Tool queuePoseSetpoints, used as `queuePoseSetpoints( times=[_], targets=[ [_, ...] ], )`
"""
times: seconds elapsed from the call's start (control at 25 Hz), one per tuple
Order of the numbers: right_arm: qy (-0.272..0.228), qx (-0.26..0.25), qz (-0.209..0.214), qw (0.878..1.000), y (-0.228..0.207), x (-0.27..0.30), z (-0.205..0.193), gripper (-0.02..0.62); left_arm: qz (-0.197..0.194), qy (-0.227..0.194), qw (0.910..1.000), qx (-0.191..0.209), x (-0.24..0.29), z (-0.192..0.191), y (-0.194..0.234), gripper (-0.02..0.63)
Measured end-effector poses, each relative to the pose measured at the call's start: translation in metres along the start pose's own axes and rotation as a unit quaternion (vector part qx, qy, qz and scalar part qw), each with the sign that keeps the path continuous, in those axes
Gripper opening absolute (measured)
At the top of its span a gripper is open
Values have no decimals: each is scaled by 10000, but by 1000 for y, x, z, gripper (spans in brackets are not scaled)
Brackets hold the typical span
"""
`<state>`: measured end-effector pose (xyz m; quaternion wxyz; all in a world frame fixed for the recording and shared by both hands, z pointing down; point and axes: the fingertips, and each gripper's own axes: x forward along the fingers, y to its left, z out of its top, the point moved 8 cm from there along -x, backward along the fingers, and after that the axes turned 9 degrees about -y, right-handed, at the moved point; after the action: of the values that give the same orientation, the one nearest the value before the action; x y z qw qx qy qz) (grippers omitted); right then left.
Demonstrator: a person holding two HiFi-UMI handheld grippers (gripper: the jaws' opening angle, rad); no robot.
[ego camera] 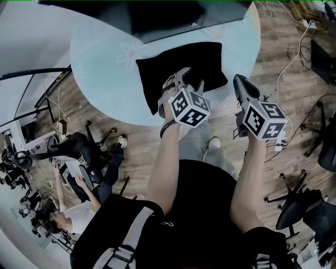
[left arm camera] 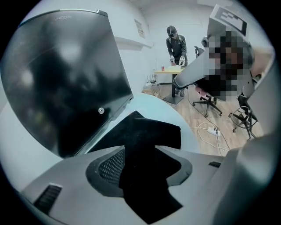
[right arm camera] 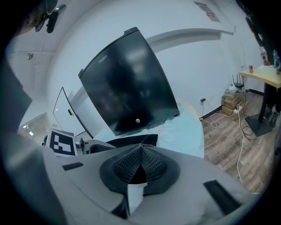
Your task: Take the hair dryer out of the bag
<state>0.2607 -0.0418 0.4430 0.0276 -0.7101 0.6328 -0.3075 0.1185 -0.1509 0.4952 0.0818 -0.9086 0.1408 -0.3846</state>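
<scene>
the black bag [ego camera: 184, 68] lies flat on the round pale table [ego camera: 100, 63] with its near edge toward the person, which puts it in easy reach of both grippers. no hair dryer shows in any view. it is most likely inside the bag, though the cloth looks fairly flat and gives no clear bulge. behind the bag a dark screen [ego camera: 168, 16] leans over the far part of the table, so any reach has to come from the near side. the left gripper [ego camera: 191, 79] is set low over the bag's near edge, probably to take hold of the cloth or pin it while the other gripper goes in. its jaws stand well apart, and the ribbed pad [left arm camera: 107, 165] on one side is bare. black cloth fills the gap between them. i cannot tell whether they touch the cloth, but they are not clamped on it. the right gripper [ego camera: 240, 84] hangs at the table's near right edge, apart from the bag and seemingly held in reserve. its jaws are pressed together at the tips with nothing between them.
</scene>
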Motion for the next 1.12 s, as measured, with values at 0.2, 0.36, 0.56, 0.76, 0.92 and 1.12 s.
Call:
queuePoseSetpoints(
  times=[0.2,0.36,0.56,0.76,0.92,1.12],
  targets=[
    [71,10,4,10000,1,8,0,5,-125,90,9999,42,6,-5,1,212],
    [113,-29,46,9999,7,17,0,5,-163,71,9998,-119,4,-8,9,158],
    [127,-55,88,9999,10,18,2,5,-205,-133,9993,-297,-4,-2,11,102],
    [145,-113,164,9997,16,19,4,5,-69,-310,9984,-461,-11,3,17,17],
    [152,-220,216,9994,22,20,11,5,-2,-367,9978,-552,-20,1,23,15],
    [231,-410,16,9989,25,24,15,6,19,-404,9969,-680,-31,-4,32,17]
  ],
)
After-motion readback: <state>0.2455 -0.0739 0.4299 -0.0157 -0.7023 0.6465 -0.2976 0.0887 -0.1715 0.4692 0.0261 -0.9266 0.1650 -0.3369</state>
